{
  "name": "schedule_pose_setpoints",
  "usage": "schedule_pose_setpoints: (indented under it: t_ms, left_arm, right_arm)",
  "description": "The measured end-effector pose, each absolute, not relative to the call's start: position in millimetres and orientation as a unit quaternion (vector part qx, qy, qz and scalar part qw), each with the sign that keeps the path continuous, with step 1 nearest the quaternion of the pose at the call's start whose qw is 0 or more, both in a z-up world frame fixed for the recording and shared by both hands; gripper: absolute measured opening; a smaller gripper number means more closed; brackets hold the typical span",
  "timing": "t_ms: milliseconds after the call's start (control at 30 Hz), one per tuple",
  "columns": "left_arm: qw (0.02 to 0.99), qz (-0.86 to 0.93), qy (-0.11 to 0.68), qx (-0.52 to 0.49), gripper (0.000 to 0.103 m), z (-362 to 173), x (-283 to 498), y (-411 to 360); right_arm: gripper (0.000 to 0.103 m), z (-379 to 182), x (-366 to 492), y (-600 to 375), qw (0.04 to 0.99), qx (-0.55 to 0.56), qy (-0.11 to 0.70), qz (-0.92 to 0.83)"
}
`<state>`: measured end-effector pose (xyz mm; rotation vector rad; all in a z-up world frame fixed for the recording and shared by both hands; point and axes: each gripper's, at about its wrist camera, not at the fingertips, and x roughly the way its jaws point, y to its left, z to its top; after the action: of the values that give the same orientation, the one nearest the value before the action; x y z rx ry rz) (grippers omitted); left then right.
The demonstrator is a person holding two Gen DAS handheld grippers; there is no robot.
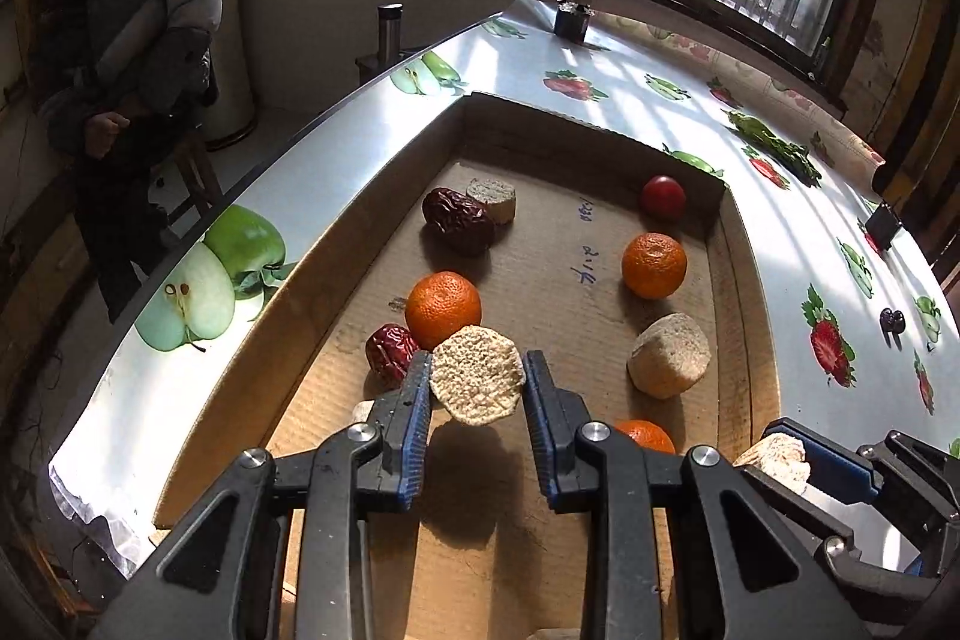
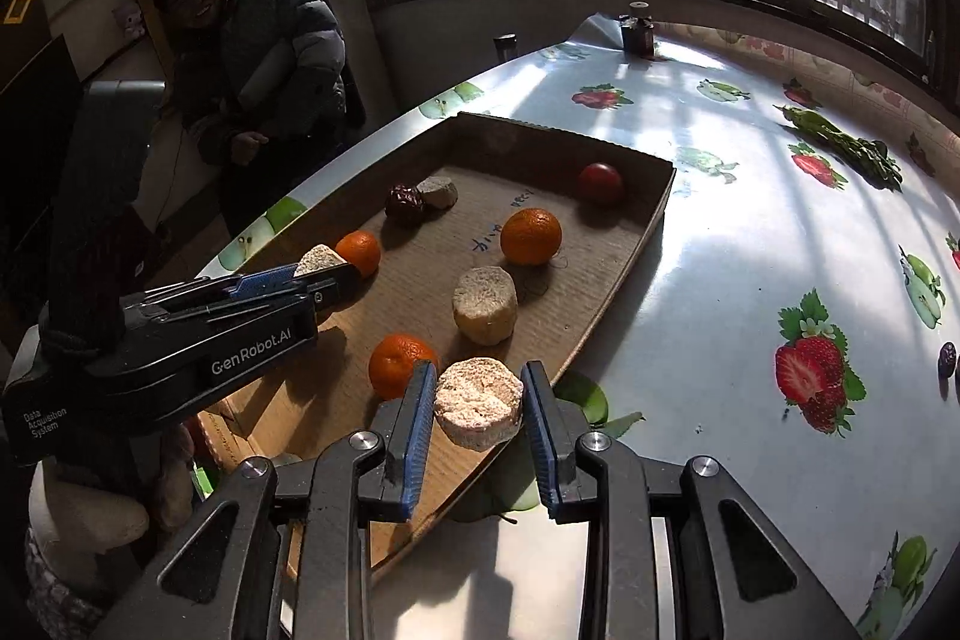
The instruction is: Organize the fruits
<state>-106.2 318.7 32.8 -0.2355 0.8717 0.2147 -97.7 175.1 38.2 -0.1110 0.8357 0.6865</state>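
Beige cake is gripped by left claw; another cake is gripped by right claw, above cardboard tray.

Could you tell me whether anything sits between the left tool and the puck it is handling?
No. The beige puck already sits between the left tool's fingers, with nothing between them. An orange and a red date lie just beyond it in the cardboard tray.

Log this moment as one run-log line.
left gripper: shut on beige puck | right gripper: shut on second puck | cardboard tray: oranges, dates
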Motion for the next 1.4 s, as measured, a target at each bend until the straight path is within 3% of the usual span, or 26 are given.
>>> schedule_pose_setpoints:
  t_ms: [433, 533, 633, 767, 933, 1400]
  left_arm:
    - [0.896, 0.116, 0.408, -0.133, 0.030, 38, -114, 327]
    - [0.901, 0.124, 0.394, -0.129, 0.043, 46, -119, 324]
    - [0.910, 0.143, 0.374, -0.112, 0.055, 59, -127, 318]
    - [0.919, 0.169, 0.346, -0.088, 0.071, 76, -138, 309]
    - [0.923, 0.206, 0.322, -0.051, 0.081, 92, -146, 295]
    - [0.930, 0.196, 0.311, -0.005, 0.085, 108, -156, 245]
  right_arm:
    - [0.032, 20, -105, 204, 0.846, -0.096, 0.404, 0.333]
    - [0.037, 21, -109, 204, 0.848, -0.100, 0.398, 0.335]
    - [0.058, 28, -114, 201, 0.855, -0.097, 0.384, 0.335]
    - [0.059, 39, -124, 192, 0.868, -0.095, 0.362, 0.328]
    - [0.063, 48, -131, 167, 0.880, -0.068, 0.352, 0.310]
    - [0.068, 58, -139, 109, 0.899, -0.004, 0.346, 0.270]
